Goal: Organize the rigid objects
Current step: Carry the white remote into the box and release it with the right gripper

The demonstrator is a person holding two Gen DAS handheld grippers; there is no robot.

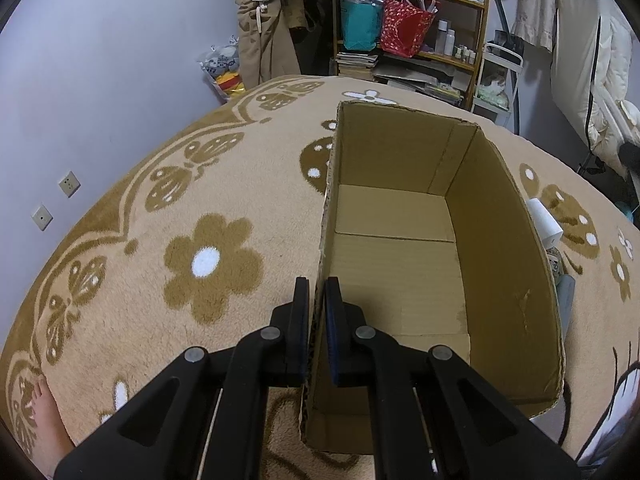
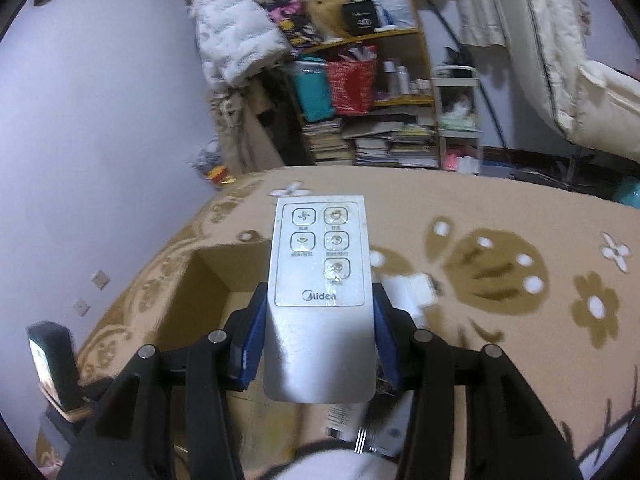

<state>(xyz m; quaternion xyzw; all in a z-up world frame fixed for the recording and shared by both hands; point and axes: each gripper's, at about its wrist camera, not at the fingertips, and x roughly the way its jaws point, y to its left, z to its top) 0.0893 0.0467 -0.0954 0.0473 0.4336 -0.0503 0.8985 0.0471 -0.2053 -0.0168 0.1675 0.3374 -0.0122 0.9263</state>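
Note:
An open cardboard box stands on the flower-patterned rug; nothing lies inside it. My left gripper is shut on the box's near left wall, one finger outside and one inside. In the right wrist view my right gripper is shut on a white Midea remote control, held face up above the rug, with the box below and to its left. Blue pads press on both sides of the remote.
A white object and a pale blue item lie on the rug just right of the box. Another white item and a tube sit beneath the remote. A cluttered shelf, hanging clothes and a bare foot border the rug.

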